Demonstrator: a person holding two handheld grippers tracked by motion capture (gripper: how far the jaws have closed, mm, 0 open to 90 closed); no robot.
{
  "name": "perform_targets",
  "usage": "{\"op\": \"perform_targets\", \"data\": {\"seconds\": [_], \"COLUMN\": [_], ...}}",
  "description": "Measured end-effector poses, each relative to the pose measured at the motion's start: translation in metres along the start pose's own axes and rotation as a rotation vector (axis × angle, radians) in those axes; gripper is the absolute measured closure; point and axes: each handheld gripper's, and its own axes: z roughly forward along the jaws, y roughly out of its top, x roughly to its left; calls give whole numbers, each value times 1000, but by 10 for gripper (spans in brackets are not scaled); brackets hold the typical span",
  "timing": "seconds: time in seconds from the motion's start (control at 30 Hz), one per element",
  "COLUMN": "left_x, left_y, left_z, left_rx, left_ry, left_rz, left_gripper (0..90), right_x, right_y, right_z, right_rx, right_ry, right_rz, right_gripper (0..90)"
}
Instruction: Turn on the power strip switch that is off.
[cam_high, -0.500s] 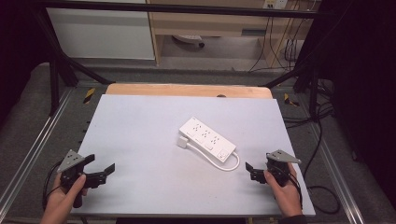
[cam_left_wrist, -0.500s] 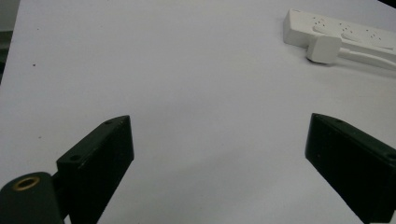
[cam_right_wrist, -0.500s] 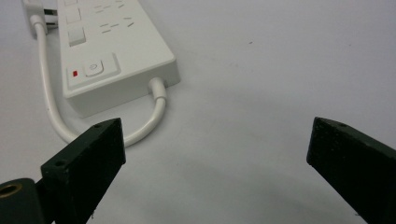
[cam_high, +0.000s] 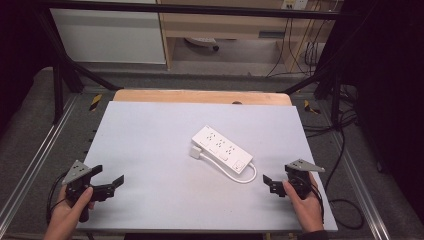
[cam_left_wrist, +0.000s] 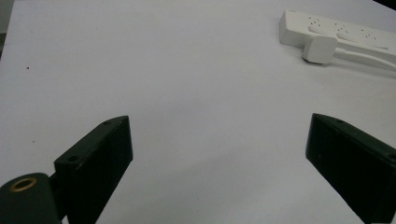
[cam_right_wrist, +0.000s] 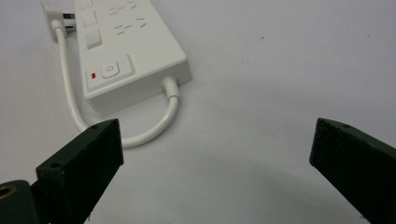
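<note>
Power strip (cam_high: 222, 149) untouched at table (cam_high: 150, 130) centre; left tool (cam_high: 107, 184) at 8 o'clock, right tool (cam_high: 271, 184) at 4, jaws apart, empty. Grasp pending.

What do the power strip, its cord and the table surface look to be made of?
Power strip: white hard plastic, likely moulded, smooth with crisp edges and a slight sheen. Cord: white rubbery or vinyl sheath, judging by its soft loop. Table surface: matte pale grey sheet, probably laminate or plastic; a wooden edge shows behind it.
</note>
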Motion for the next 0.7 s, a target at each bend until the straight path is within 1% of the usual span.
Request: {"op": "perform_targets", "data": {"seconds": [0.1,0.27,0.37,0.4,0.43,0.5,0.57,0.7], "left_x": [0,0,-2,-2,-4,-4,-4,-4], "left_y": [0,-1,-2,-2,-2,-2,-2,-3], "left_z": [1,2,6,6,8,8,8,9], "left_rx": [1,5,25,25,38,41,40,45], "left_ry": [-7,-9,-20,-20,-30,-32,-36,-38], "left_rz": [3,4,10,10,20,23,19,9], "left_gripper": [73,73,73,73,73,73,73,73], "right_x": [1,0,-1,-1,0,0,0,0], "right_y": [2,3,4,4,4,5,7,11], "right_z": [-2,-3,-2,-2,-3,-3,-3,-1], "right_rx": [-11,-27,-25,-26,-27,-33,-47,-52], "right_ry": [11,10,8,9,10,13,37,40], "right_rz": [-12,-7,-5,-2,2,0,7,-3], "right_gripper": [32,33,36,36,36,36,34,34]}}
